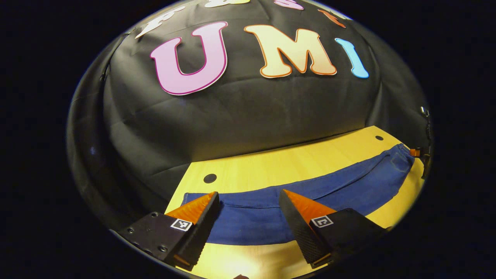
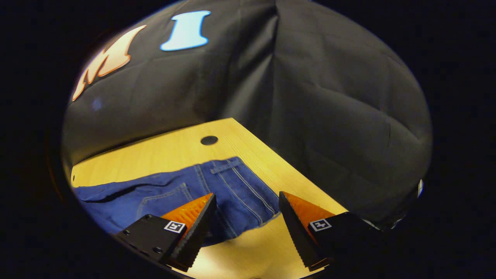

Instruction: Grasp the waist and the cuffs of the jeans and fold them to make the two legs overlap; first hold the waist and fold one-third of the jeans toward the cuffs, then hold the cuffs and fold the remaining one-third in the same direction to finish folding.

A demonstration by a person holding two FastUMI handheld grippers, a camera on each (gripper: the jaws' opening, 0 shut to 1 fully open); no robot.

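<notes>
Two grippers, both spread wide, empty: left gripper (image 1: 248, 203) above jeans (image 1: 310, 193) cuff end, right gripper (image 2: 246, 205) above the waist on the table (image 1: 271, 162). Risk: pinching one denim layer, legs misaligning.

You'll find no word, number or brand here that you can read. The nearest things to signs are the small square black-and-white coded markers (image 1: 181, 224), one on each of the fingers (image 1: 201, 228) of your left gripper (image 1: 248, 197), just on your side of the jeans (image 1: 263, 219). Your right gripper (image 2: 246, 198) carries the same kind, also just short of the jeans. Their patterns spell nothing legible.
</notes>
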